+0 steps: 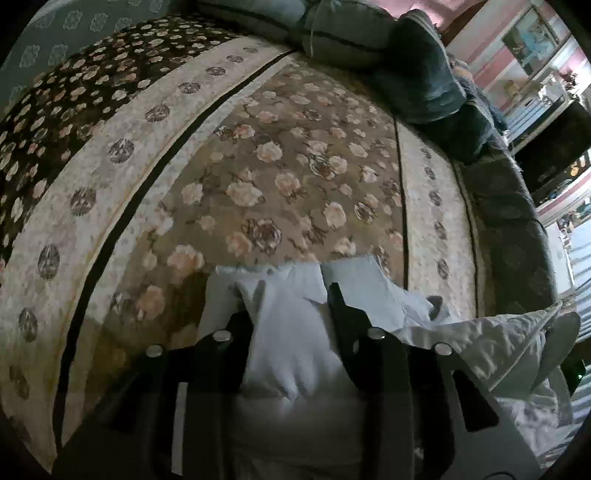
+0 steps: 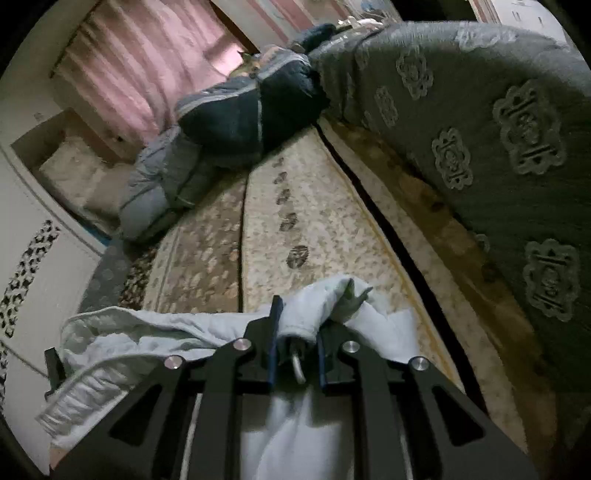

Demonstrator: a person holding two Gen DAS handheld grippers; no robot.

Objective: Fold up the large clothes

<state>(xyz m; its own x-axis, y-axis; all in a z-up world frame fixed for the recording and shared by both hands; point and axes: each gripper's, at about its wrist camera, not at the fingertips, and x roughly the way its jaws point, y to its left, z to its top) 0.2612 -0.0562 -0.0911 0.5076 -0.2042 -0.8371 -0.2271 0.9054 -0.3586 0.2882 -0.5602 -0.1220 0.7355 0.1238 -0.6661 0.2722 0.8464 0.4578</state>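
Note:
A pale, white-blue padded garment (image 1: 288,350) lies crumpled on the floral bedspread (image 1: 277,166) at the near edge of the bed. My left gripper (image 1: 290,301) points down at it with its fingers apart. A fold of the cloth bulges loosely between them and the pads do not seem to press on it. In the right wrist view the same garment (image 2: 147,332) trails off to the left. My right gripper (image 2: 297,321) is shut on a bunched edge of it, just above the cream strip of the bedspread (image 2: 314,221).
Dark blue and grey jackets (image 1: 424,74) (image 2: 240,110) lie heaped at the far side of the bed. A grey-green blanket with medallions (image 2: 480,129) covers the right side. Pillows (image 1: 332,29) sit at the head, a pink curtain (image 2: 147,74) hangs beyond.

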